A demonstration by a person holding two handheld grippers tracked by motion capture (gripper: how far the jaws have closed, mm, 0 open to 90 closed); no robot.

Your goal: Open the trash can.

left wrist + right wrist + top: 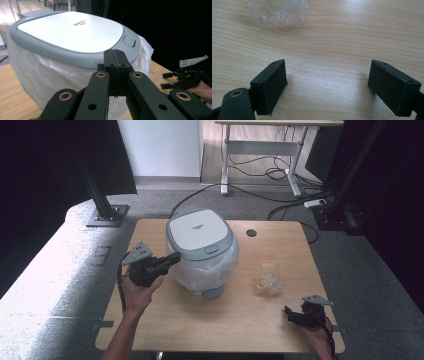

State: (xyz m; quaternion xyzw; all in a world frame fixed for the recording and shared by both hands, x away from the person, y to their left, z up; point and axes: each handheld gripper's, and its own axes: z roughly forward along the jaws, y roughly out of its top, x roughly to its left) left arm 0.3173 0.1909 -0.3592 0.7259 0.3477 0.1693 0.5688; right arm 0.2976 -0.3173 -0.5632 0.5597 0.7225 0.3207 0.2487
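Cooker (pixel 201 250), lid down, plastic round body, mid-table (pixel 240 320). Left gripper (pixel 171 258) at its left side; right gripper (pixel 289 314) near front right corner, bag (pixel 268 279) beyond.

Left gripper view: jaws pressed together, empty, tips (pixel 115 56) near lid rim; likely approach step, next probably lid button (pixel 129 40).

Right gripper view: jaws spread wide over bare wood, holding nothing.

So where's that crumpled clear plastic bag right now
In the high view the crumpled clear plastic bag lies on the table's right half, between the rice cooker and the right tool, touching neither.
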